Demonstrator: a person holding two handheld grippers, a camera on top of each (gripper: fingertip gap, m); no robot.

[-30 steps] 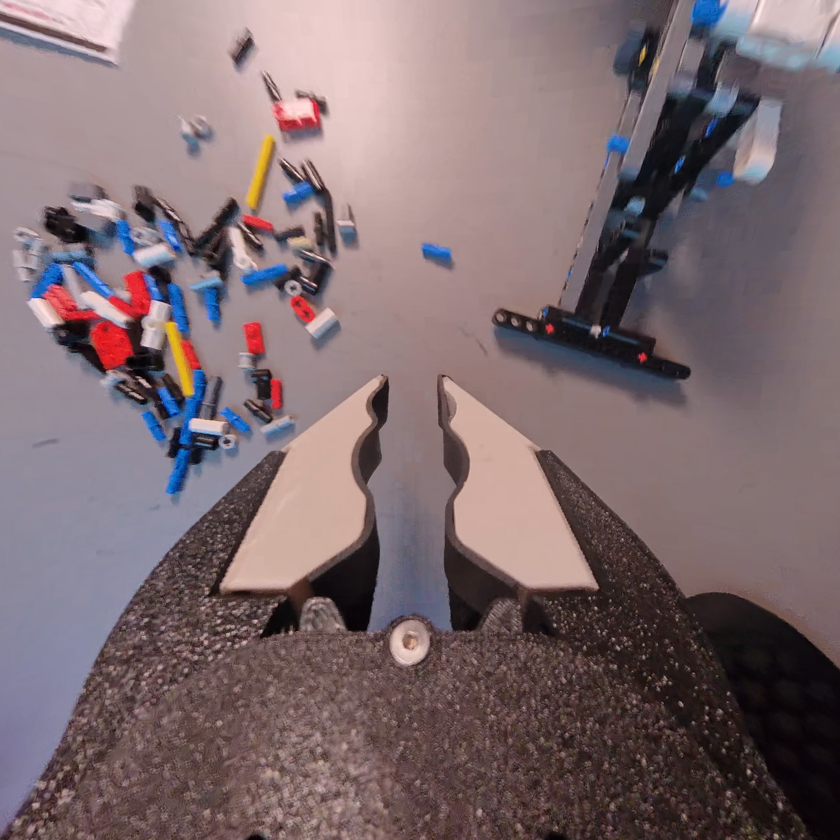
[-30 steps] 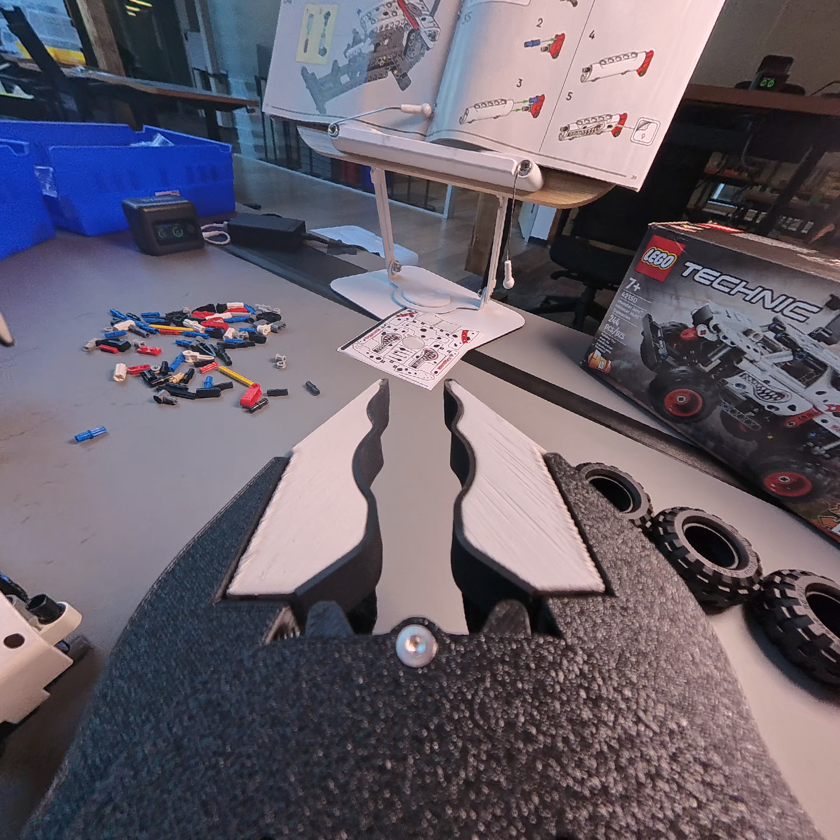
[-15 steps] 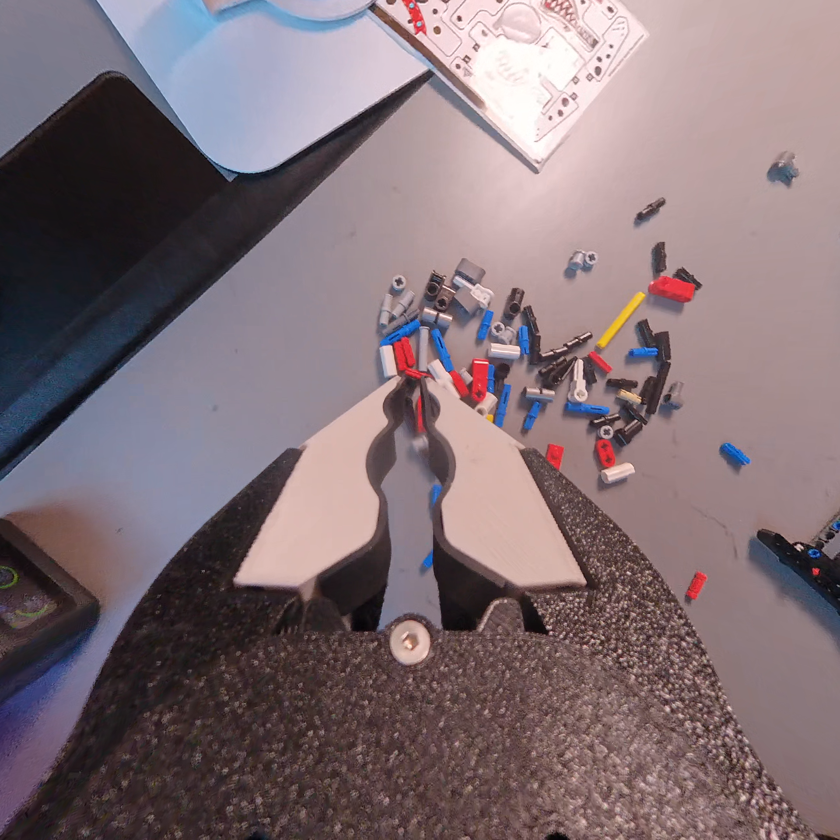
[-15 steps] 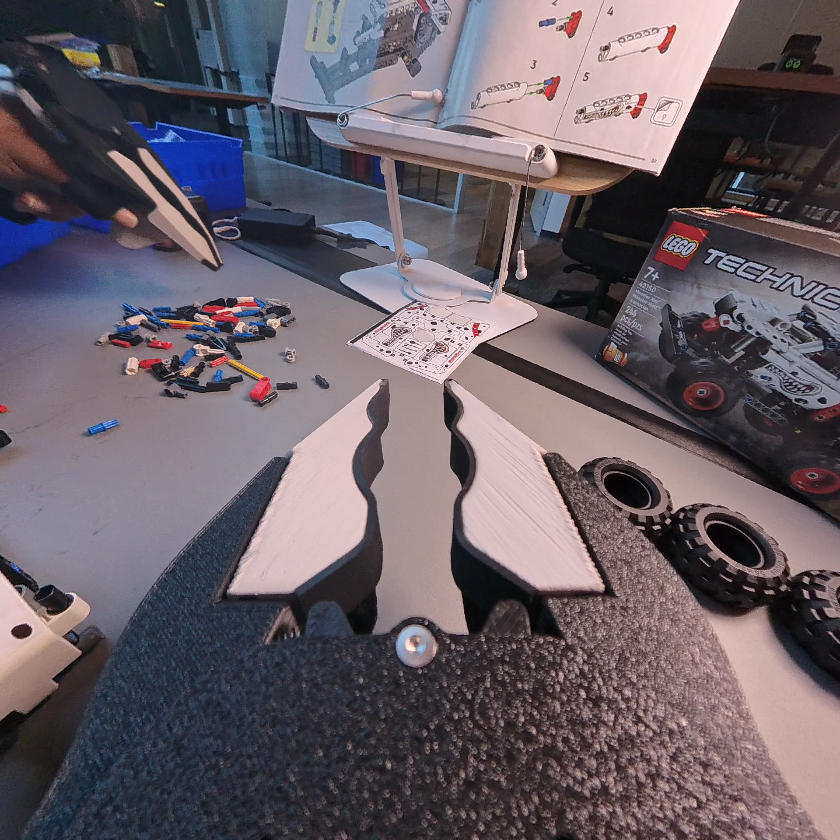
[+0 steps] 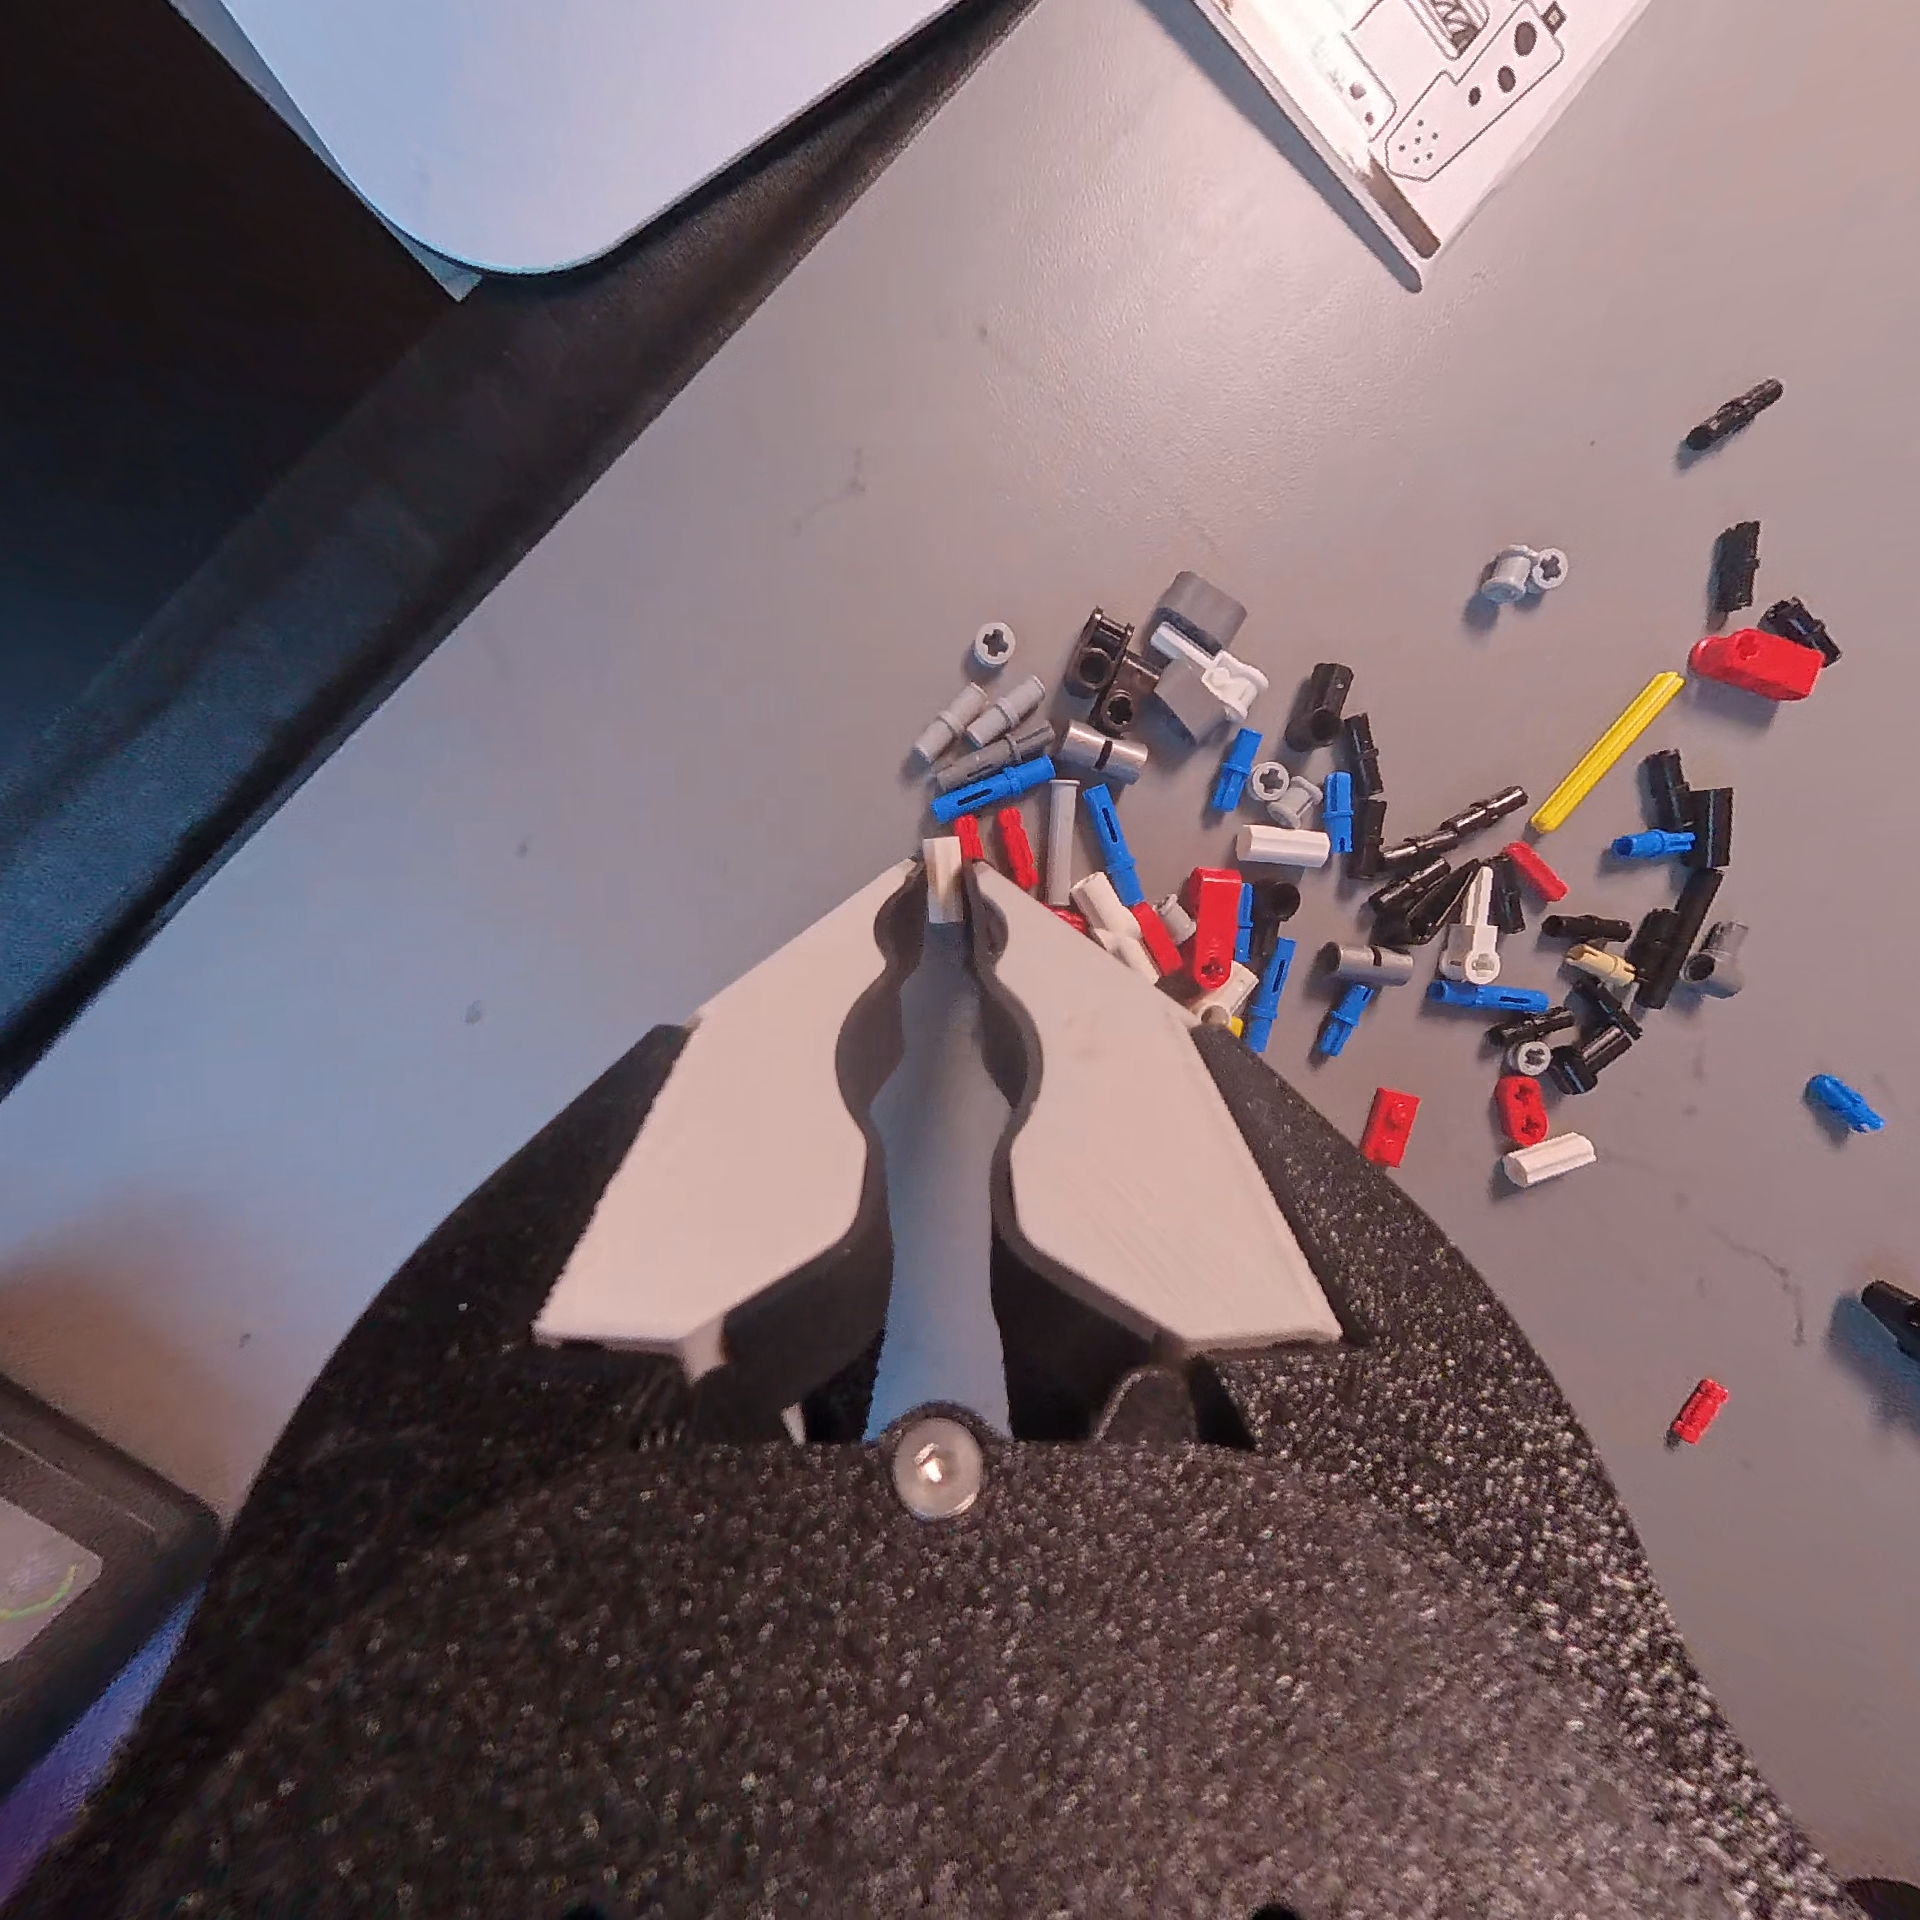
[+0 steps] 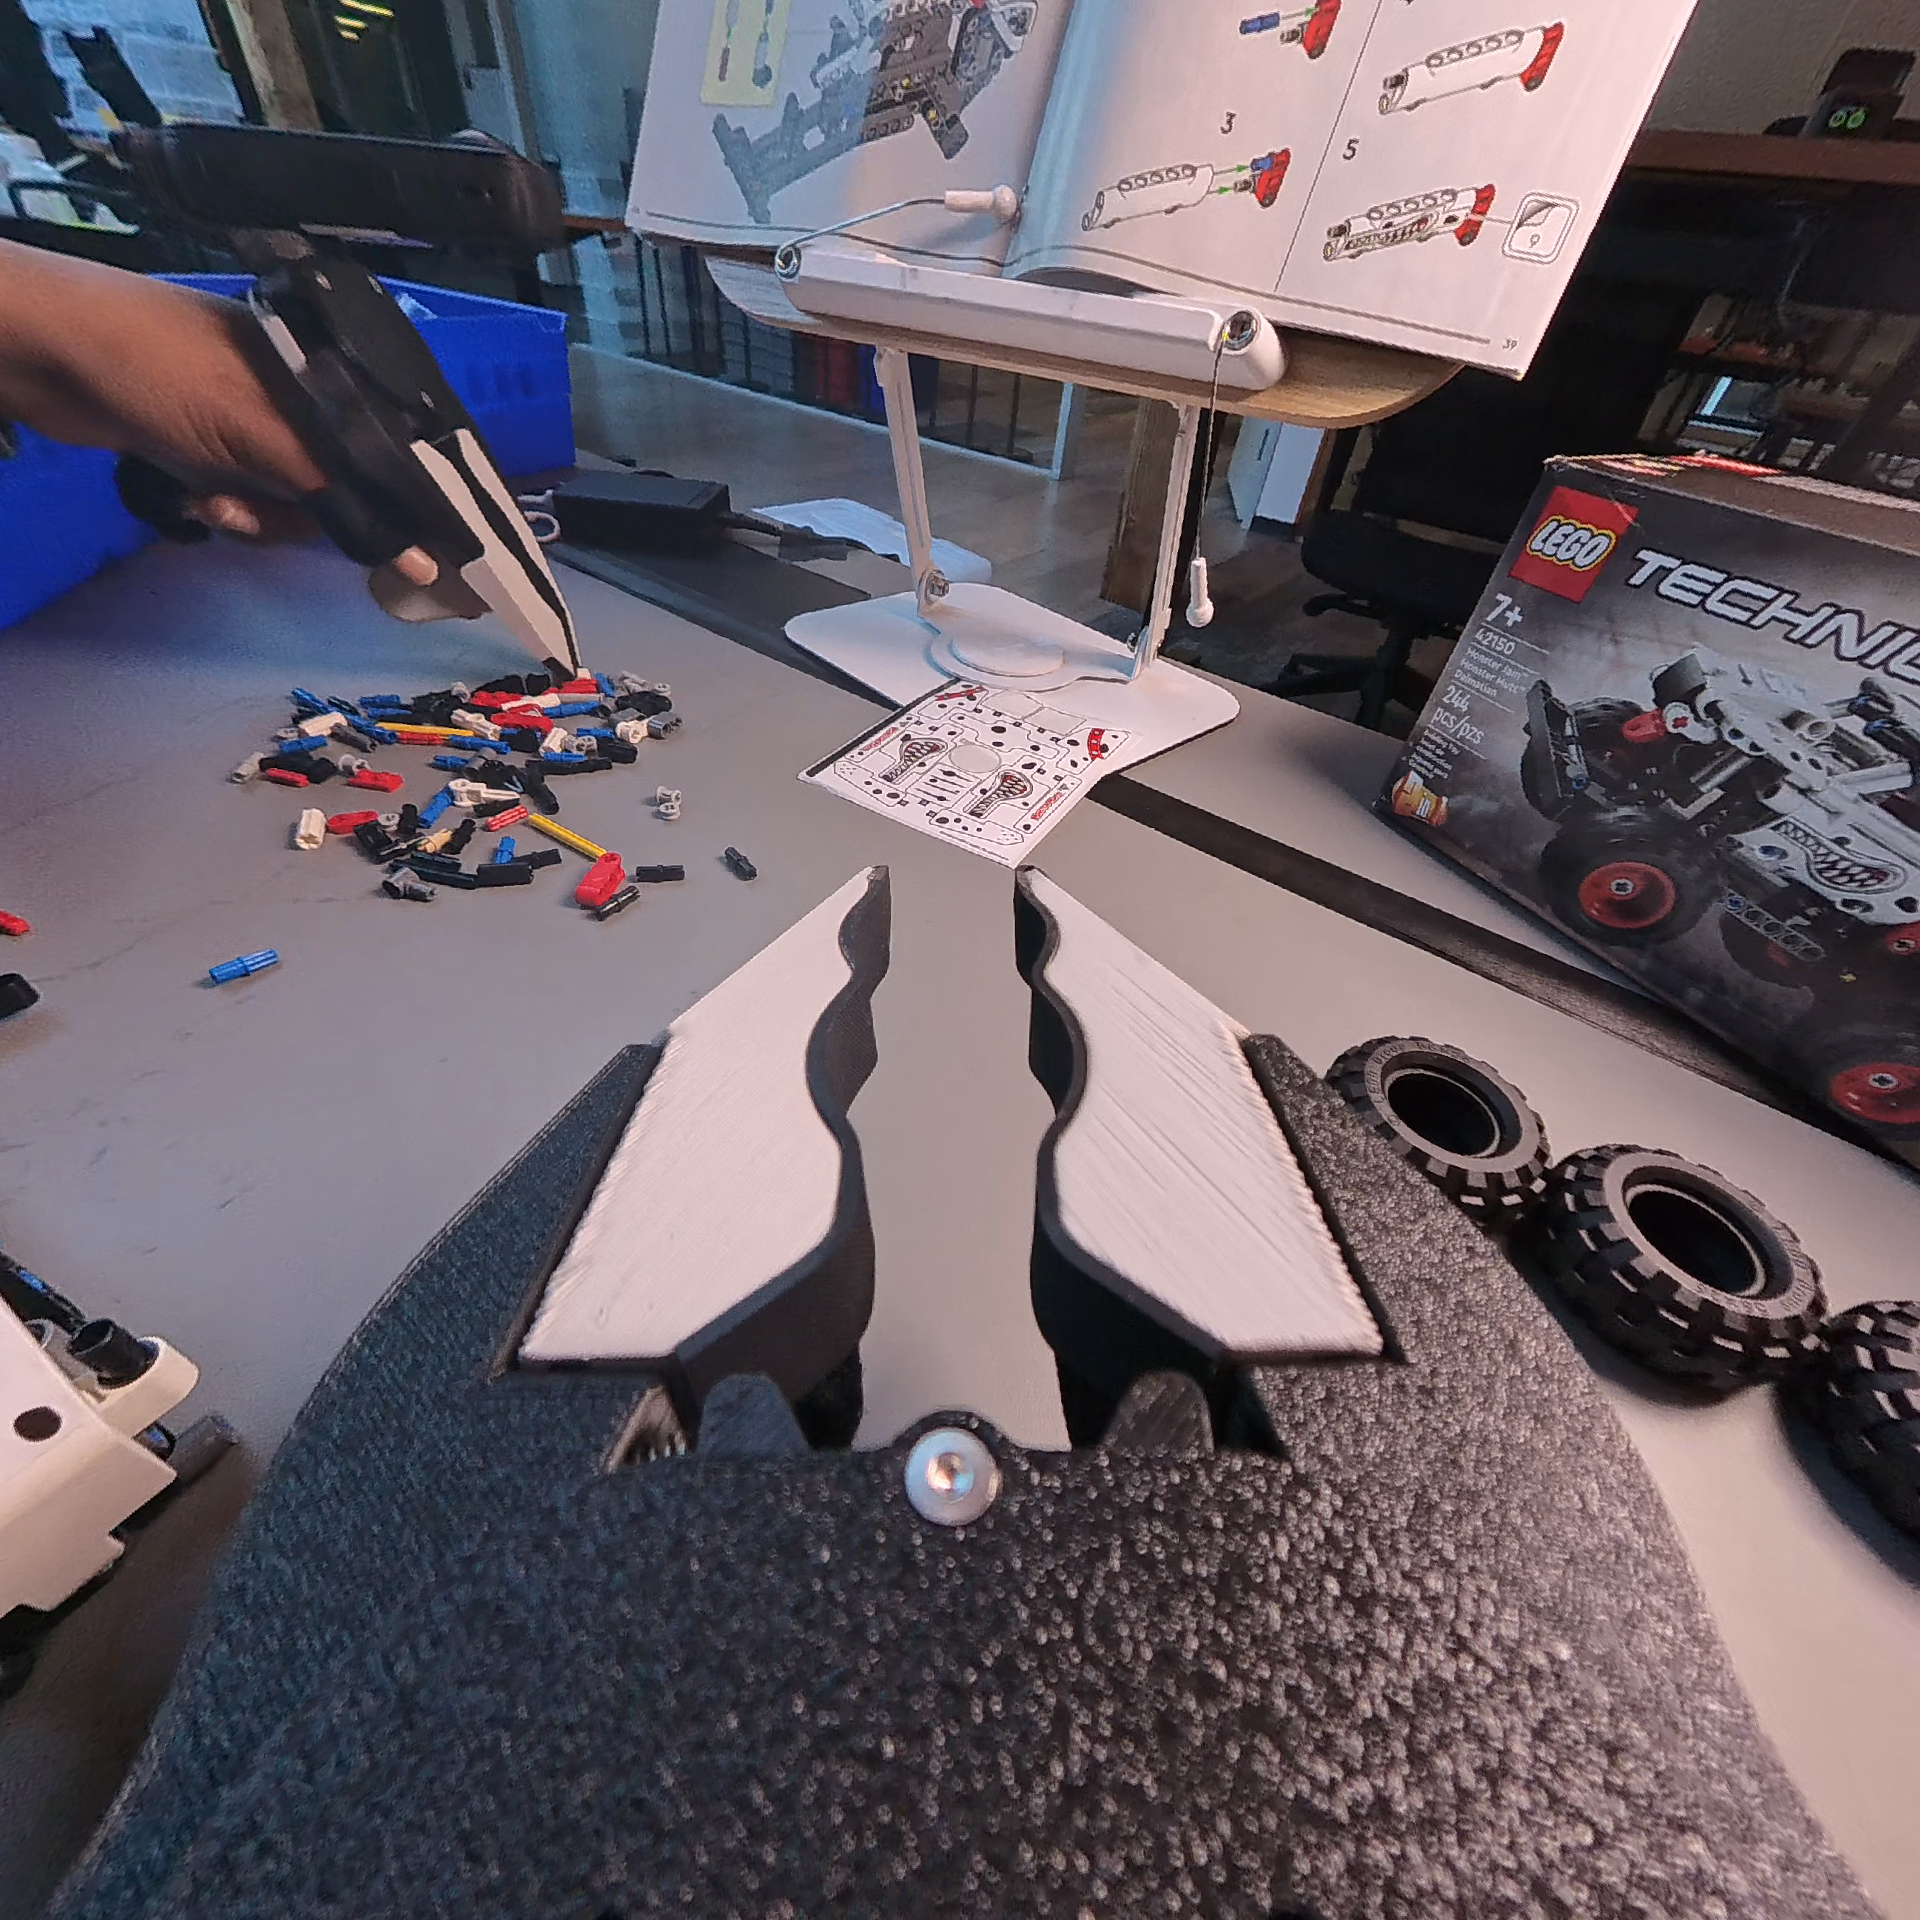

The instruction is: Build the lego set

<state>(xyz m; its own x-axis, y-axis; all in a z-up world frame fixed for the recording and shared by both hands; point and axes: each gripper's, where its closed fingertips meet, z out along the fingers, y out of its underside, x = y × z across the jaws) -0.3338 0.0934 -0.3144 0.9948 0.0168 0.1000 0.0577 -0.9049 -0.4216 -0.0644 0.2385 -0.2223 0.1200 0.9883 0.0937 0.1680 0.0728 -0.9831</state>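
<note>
Grey tabletop (image 5: 644,790) spreads beneath both tongs. Your left gripper (image 5: 948,883) is pinching a small white peg (image 5: 942,879) at its very tips, at the pile's (image 5: 1351,883) near-left edge — red and blue pins crowd just right of it. With so shallow a hold, the smooth little cylinder could twist free. Your right gripper (image 6: 952,891) hangs spread, empty, well apart from the pile.

Right gripper (image 6: 952,894) parted above grey table (image 6: 312,1091), holding nothing. Farther left, left gripper (image 6: 561,665) in a hand (image 6: 156,416), tips down in scattered small pieces (image 6: 468,769). Three black tyres (image 6: 1683,1257) at right, beside set box (image 6: 1714,748).
</note>
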